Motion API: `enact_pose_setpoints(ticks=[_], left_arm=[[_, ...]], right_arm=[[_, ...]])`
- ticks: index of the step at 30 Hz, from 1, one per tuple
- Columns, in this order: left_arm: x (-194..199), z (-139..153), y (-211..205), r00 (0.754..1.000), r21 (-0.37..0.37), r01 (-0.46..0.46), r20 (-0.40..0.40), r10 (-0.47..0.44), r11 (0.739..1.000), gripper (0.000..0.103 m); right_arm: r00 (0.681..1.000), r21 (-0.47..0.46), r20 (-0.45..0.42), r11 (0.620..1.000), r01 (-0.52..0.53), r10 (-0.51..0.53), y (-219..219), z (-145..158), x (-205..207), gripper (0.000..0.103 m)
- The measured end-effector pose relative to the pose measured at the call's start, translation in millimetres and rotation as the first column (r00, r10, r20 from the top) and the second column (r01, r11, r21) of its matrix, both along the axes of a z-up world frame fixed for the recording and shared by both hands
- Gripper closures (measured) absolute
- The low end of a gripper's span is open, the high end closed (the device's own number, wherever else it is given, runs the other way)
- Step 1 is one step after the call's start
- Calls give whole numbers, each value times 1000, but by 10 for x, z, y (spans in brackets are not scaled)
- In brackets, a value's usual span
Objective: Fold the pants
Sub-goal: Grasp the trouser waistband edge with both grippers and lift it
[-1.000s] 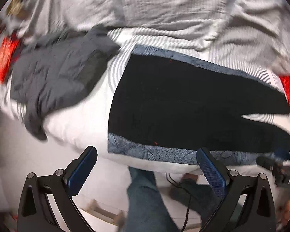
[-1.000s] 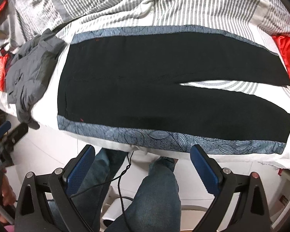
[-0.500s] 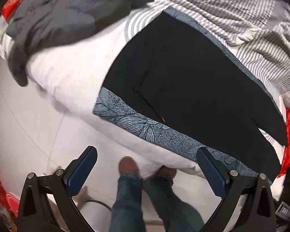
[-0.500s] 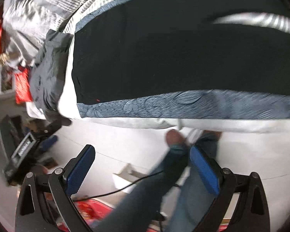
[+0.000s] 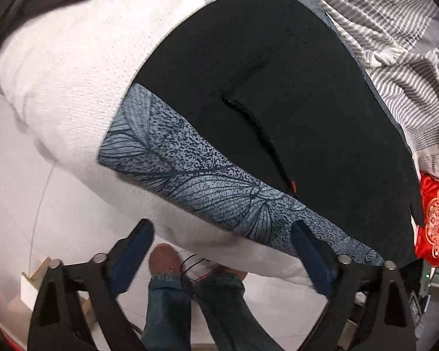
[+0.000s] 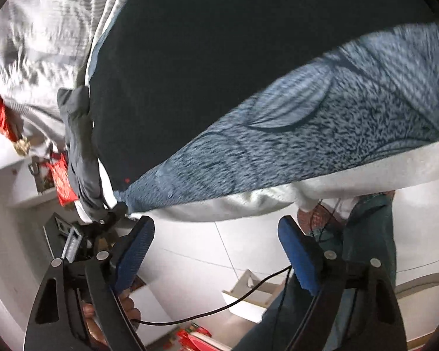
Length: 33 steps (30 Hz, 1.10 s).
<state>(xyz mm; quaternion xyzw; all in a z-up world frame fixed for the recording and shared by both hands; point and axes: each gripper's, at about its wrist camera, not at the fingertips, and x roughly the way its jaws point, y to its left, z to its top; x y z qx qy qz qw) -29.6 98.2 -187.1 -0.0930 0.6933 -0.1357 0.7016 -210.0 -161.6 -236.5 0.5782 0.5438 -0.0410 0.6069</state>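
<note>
Black pants (image 5: 278, 82) lie flat; left gripper (image 5: 222, 234) and right gripper (image 6: 216, 228) hover spread, empty.

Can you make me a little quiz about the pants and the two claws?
1. True or false: the left claw is pinching the black pants.
2. What pattern does the pants' side strip have? A) leaves B) stars C) dots
3. Fill in: the right claw is wide ____.

Key: 1 false, it is open below the bed edge. 2 A. 3 open.
</note>
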Motion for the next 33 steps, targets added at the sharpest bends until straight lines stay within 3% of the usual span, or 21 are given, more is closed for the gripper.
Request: enact_pose_setpoints(ticks=[5, 8, 13, 17, 19, 31, 33], left_arm=[[31, -74, -92, 999, -21, 44, 6, -44, 999, 9], [24, -55, -141, 998, -48, 67, 3, -67, 997, 9], [11, -38, -171, 997, -108, 69, -18, -71, 992, 9], [-22, -50, -191, 997, -123, 69, -23, -73, 990, 9], [-22, -61, -192, 997, -133, 60, -29, -65, 989, 9], [127, -14, -186, 997, -232, -68, -63, 55, 970, 9], [155, -21, -199, 996, -232, -75, -63, 62, 970, 29]], right_arm=[[994, 20, 54, 996, 89, -90, -99, -81, -12, 21], [981, 73, 112, 985, 154, -161, -132, -78, 3, 38], [969, 111, 157, 979, 172, -189, -146, 8, 87, 71], [963, 148, 167, 971, 190, -214, -197, 18, 59, 79], [962, 161, 167, 968, 190, -216, -185, 44, 66, 94], [953, 200, 215, 965, 171, -214, -235, 236, 104, 97], [955, 203, 209, 964, 169, -212, -227, 223, 114, 97]])
